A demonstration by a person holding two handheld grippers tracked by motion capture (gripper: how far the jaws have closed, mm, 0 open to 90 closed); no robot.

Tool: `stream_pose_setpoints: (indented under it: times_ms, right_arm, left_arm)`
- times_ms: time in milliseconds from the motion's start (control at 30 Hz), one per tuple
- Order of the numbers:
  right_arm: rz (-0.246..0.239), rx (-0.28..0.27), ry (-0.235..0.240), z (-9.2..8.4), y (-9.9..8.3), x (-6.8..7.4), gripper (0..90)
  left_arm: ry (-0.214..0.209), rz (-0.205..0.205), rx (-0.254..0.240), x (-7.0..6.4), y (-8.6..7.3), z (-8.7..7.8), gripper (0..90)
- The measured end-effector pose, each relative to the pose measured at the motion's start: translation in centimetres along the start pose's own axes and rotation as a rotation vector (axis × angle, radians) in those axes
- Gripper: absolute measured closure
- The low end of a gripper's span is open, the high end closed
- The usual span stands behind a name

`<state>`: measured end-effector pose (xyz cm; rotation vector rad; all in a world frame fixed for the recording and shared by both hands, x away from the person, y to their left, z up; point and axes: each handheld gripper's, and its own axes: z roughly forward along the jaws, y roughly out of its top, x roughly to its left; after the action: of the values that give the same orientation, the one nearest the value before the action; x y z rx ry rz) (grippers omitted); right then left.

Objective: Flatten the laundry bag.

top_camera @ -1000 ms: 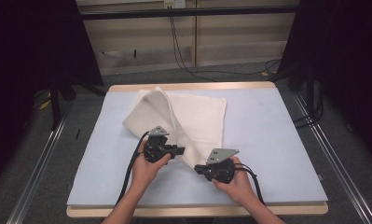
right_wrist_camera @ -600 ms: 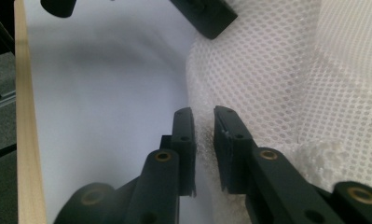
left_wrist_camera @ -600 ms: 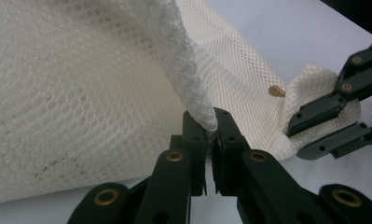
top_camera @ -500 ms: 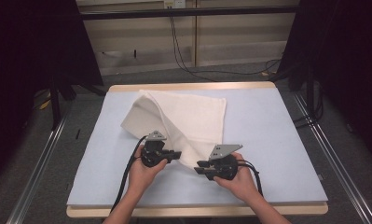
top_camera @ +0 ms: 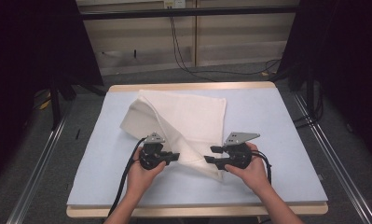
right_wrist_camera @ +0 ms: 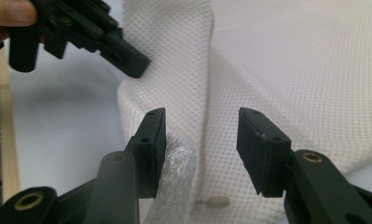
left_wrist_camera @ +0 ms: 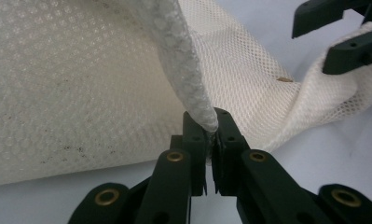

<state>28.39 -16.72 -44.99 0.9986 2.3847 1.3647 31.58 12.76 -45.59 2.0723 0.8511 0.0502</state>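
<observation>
Table [top_camera: 286, 140]: pale blue top with a wooden rim, seen from the high view.
Left hand [top_camera: 139, 175]: low on the near left, wrapped round the left gripper.
Left gripper [top_camera: 174, 156]: pointed right along the table, just at the cloth's near left edge; jaws pressed together on a thick rolled hem of the cloth [left_wrist_camera: 193, 88], pinched tight in the left gripper view.
Cloth [top_camera: 188, 121]: white mesh, spread across the middle of the table, left part folded over and raised in a ridge, near corner trailing between the two grippers.
Right gripper [top_camera: 212, 154]: pointed left at the cloth's near corner; jaws parted about halfway, lately widening, cloth lying between the pads [right_wrist_camera: 263, 149], bunched hem beside the left one, not clamped.
Right hand [top_camera: 251, 170]: near right, around the right gripper.
</observation>
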Motion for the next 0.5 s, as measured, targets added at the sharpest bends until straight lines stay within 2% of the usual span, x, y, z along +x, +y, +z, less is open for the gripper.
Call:
stream_pose_setpoints:
  times_ms: [167,333,400,500]
  right_arm:
    - [0.023,0.008,-0.007,0.3,-0.2,-0.8,50.9]
    - [0.059,-0.009,0.013,0.4,0.1,-1.4,45.4]
    - [0.070,-0.017,0.002,0.4,0.2,-1.7,44.1]
    - [0.111,-0.027,-0.036,0.4,0.4,-2.2,45.8]
  left_arm:
    - [0.000,0.002,-0.010,-0.3,-0.1,-0.3,85.5]
    - [0.007,-0.002,-0.013,-0.3,-0.4,-0.7,85.6]
    - [0.010,-0.009,-0.014,-0.3,-0.6,-0.9,85.6]
    - [0.018,-0.008,-0.010,-0.2,-0.8,-1.2,85.6]
